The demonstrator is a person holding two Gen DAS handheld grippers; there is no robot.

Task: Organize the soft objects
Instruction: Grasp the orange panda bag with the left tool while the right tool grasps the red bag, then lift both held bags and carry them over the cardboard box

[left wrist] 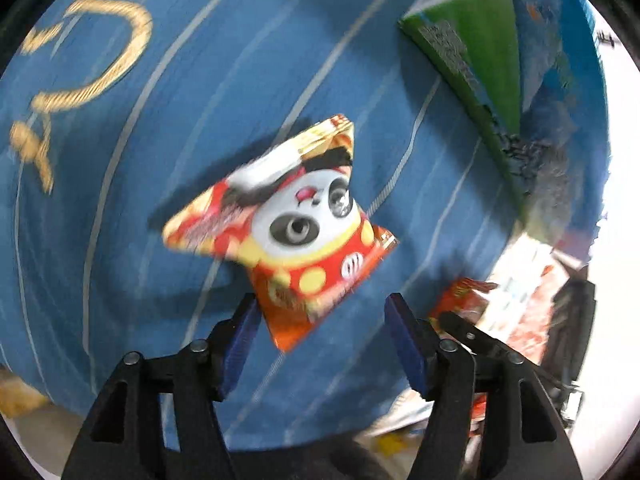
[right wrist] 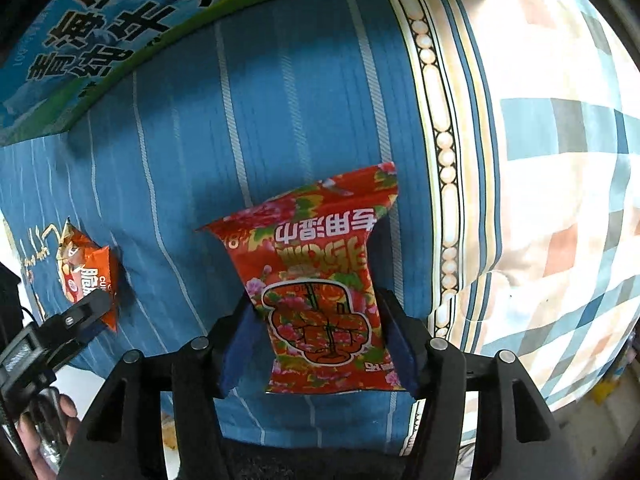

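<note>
— Panda packet [left wrist: 288,232] first, in the left wrist view: it lies on the blue striped cloth [left wrist: 200,120], just ahead of the left gripper [left wrist: 320,320].

— Gripped?

— No. The jaws stand wide apart. The packet's lower corner dips between the two blue pads [left wrist: 240,340], close to the left one, but the blur leaves me unable to tell whether it touches. Ahead and to the right stands a green carton [left wrist: 472,60], apart from the packet. Low on the right, the other gripper [left wrist: 468,328] pokes in with something red beside it, too blurred to name.

— And the right wrist view?

— The right gripper [right wrist: 320,336] is clamped on a red floral packet [right wrist: 320,280]; both pads press its sides, and its upper half flares out past the fingertips. The same blue cloth [right wrist: 280,100] lies beneath. Straight ahead, the carton [right wrist: 120,20] with large black print runs along the far edge.

— Anything to the sides?

— Left of the gripper, an orange packet [right wrist: 86,268] rests on the cloth, the tip of the left gripper [right wrist: 84,312] right at it. To the right, a checked quilt [right wrist: 560,180] lies beside the cloth's beaded border.
</note>
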